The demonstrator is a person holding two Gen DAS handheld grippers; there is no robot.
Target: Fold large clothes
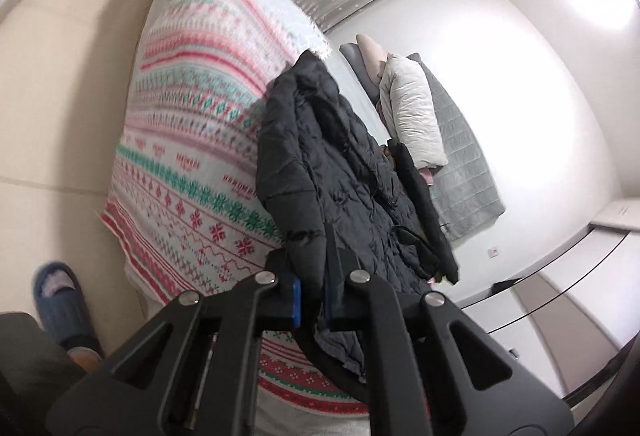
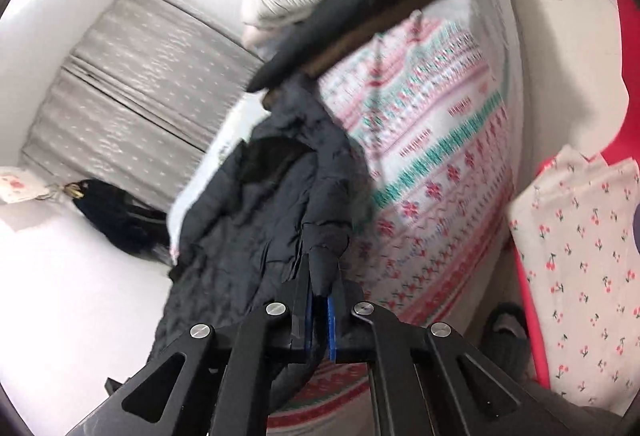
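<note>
Over the patterned bed hangs the dark padded coat, so its length can drop straight before folding. Left gripper and right gripper each pinch a coat edge, jaws clamped on fabric.

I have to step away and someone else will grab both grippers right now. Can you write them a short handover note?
Left hand-held gripper: shut on the black puffer coat.
Right hand-held gripper: shut on the same coat.
The coat hangs from both, above the patterned blanket on the bed.
A stack of clothes sits at the far end.
Done: coat picked up. Left: lay it out and fold it.
</note>
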